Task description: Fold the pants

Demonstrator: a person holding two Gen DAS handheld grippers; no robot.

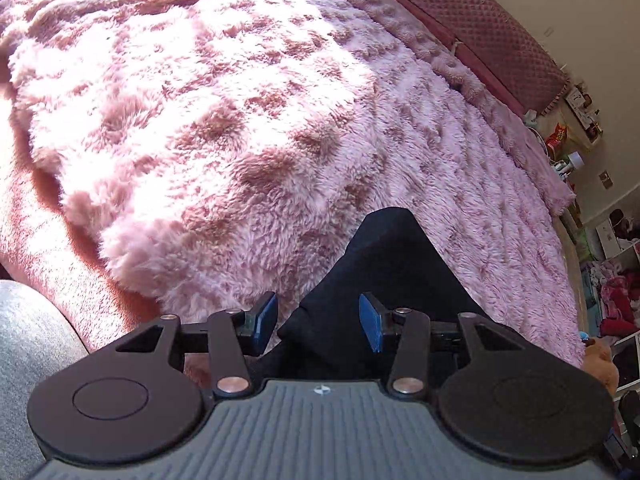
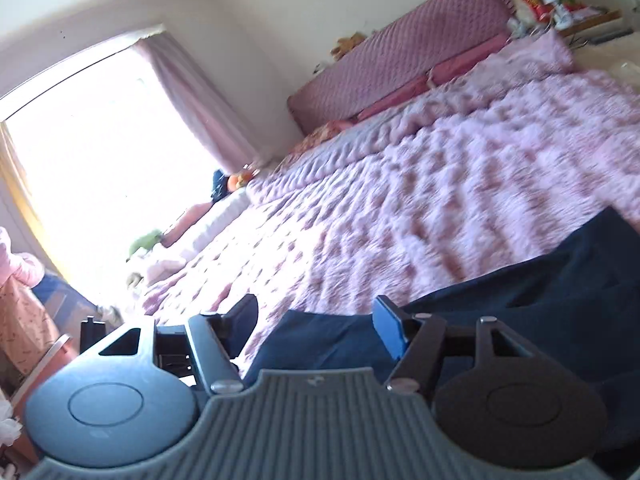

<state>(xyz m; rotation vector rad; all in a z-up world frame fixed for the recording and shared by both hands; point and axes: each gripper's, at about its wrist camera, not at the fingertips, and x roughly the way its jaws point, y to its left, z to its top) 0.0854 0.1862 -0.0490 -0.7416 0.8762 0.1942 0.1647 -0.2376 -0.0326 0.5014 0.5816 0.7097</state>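
**Dark pants on the pink bed, both hand-held grippers spread**

Closest in the left wrist view is the left hand-held gripper (image 1: 318, 318). Its two blue pads are spread apart. A pointed piece of the dark pants (image 1: 384, 276) sits between them, but the pads do not press on it. There is a gap on each side of the cloth.

In the right wrist view the right hand-held gripper (image 2: 316, 326) is spread wide too. The pants (image 2: 540, 292) lie under and past it, going off to the right. The cloth looks loose here, and nothing is pinched.

The pants lie at the near edge of the bed, on the fluffy pink blanket (image 1: 248, 120). Farther back are the padded headboard (image 2: 404, 60), then the bright window (image 2: 92, 160) with its curtain (image 2: 192, 92).

What could go wrong? If the left pads close now, they may catch only the tip of the cloth, and it could slip out when lifted. The two grippers seem to be at different parts of the pants, so a fold made from here may come out crooked. The fluffy blanket could also get pinched along with the pants.

Most of the pants are cut off by the picture edges and the gripper bodies, so I cannot tell waist from leg. The right view is blurry. The window is too bright to see through.
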